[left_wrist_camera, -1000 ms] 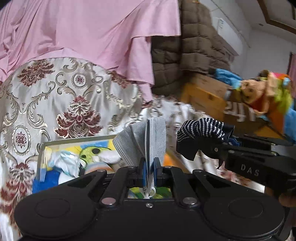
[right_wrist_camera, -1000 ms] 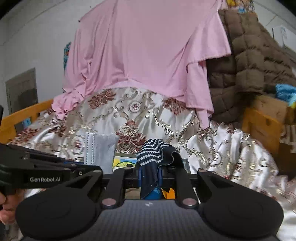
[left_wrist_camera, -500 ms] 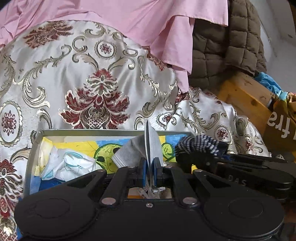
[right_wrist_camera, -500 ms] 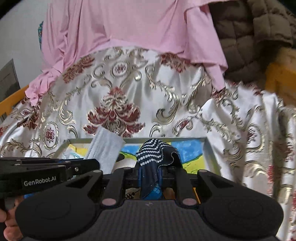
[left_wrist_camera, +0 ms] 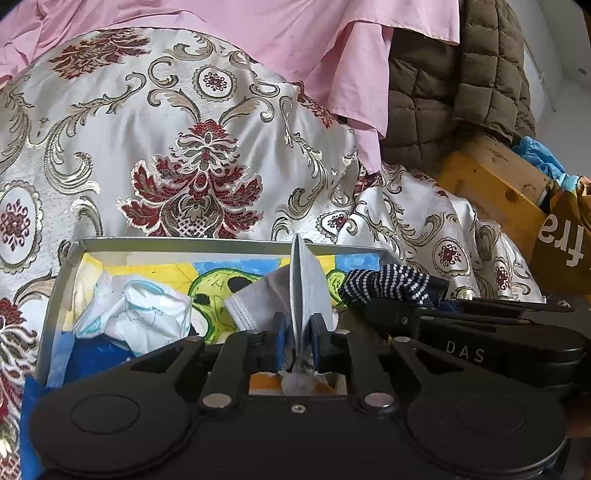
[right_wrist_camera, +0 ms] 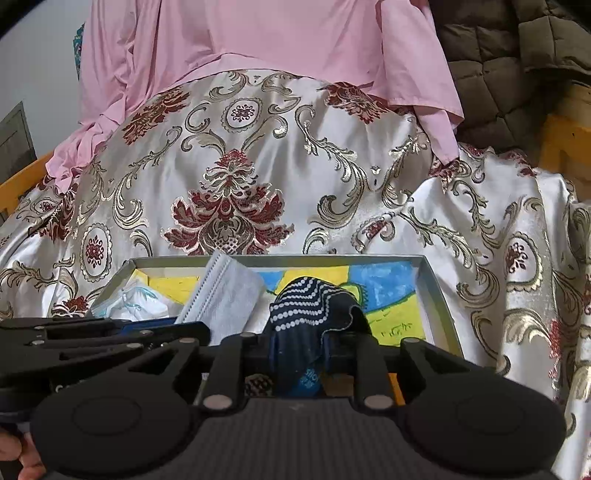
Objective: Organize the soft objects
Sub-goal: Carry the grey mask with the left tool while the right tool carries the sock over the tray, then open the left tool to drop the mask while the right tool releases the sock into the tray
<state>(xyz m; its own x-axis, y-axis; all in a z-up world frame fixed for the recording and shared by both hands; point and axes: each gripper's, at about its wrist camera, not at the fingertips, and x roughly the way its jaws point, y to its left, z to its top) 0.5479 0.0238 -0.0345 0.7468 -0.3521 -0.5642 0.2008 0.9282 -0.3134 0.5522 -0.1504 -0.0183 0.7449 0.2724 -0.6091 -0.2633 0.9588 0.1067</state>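
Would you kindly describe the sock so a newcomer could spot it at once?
On the brocade cloth lies a shallow box with a painted floor. Over its right half the right gripper carries the sock: dark navy with rows of white dots, unlike the pale grey mask beside it.

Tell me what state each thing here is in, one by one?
Left gripper: jaws just opening, grey face mask upright between them.
Right gripper: jaws just opening, dotted sock between them.
Box: open, lidless.
White mask: crumpled inside the box.
Pink cloth: draped over the patterned cover.
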